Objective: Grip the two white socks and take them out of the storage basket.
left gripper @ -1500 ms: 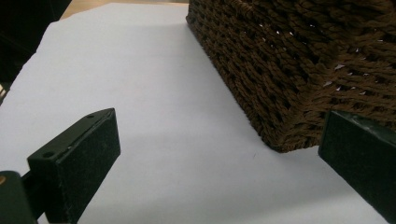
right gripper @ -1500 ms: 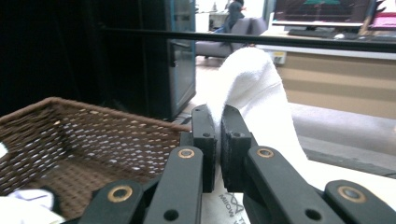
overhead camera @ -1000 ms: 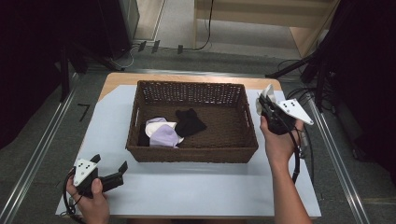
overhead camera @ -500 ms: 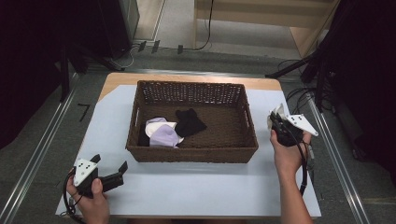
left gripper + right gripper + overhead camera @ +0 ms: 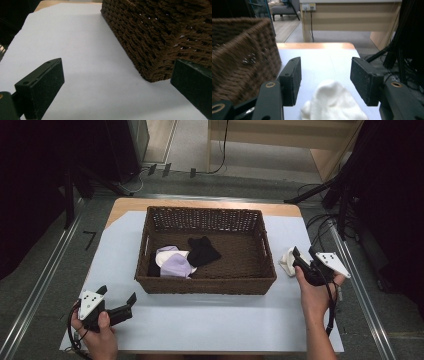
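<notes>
I've got the right gripper [image 5: 302,259] out past the right side of the dark brown woven wicker basket [image 5: 206,286], low over the white paper-covered table [image 5: 200,315]. Its jaws are spread wide, nothing pinched between them. In the right gripper view the small white fabric bundle [image 5: 335,103] lies on the sheet right between and just below the two black pads [image 5: 292,78], and I can't tell whether either pad is touching it. From the high view the same white bundle [image 5: 287,261] sits just beside the basket's right wall, on the table, outside the basket.

Over on my left, the left gripper [image 5: 117,306] is near the front left corner of the table, held in the left hand [image 5: 95,335], with its jaws wide apart and empty too. The left gripper view looks along the sheet at the basket's corner [image 5: 160,37], which stands close ahead and apart from the pads.

Inside the basket, toward its left half, I see a lilac and white cloth heap [image 5: 173,262] and, touching it on the right, a crumpled black cloth [image 5: 202,251]. The right hand [image 5: 314,295] grips its tool from below, cable trailing down the wrist.
</notes>
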`<state>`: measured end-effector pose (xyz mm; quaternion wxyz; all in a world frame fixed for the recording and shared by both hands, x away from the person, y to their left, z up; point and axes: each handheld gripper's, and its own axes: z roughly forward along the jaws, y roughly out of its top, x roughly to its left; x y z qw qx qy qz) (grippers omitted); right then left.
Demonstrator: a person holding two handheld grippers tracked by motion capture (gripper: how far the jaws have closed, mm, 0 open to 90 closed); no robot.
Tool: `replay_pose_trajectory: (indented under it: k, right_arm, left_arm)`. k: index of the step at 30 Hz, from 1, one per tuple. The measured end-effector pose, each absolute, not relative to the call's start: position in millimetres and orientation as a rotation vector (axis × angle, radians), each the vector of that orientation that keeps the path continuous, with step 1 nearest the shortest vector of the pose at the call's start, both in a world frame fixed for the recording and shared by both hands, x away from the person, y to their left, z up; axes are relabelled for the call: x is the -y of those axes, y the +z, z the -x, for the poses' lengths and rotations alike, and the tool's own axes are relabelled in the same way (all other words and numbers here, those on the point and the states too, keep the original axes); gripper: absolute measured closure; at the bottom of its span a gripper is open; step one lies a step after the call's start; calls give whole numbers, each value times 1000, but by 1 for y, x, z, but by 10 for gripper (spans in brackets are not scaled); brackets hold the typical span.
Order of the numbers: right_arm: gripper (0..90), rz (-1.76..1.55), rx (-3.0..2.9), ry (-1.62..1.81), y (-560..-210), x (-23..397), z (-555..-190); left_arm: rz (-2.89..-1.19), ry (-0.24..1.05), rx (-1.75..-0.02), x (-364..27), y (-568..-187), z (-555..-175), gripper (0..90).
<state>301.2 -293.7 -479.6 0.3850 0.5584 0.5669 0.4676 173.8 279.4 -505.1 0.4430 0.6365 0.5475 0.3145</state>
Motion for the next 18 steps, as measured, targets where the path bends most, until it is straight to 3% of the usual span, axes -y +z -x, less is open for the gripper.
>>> replay_pose_trajectory:
  k: [18]
  right_arm:
    - [449,-1248,-1519,1350,-396,201,-319]
  left_arm:
    - [-1582,773,-1359,-280,-505,-174,0]
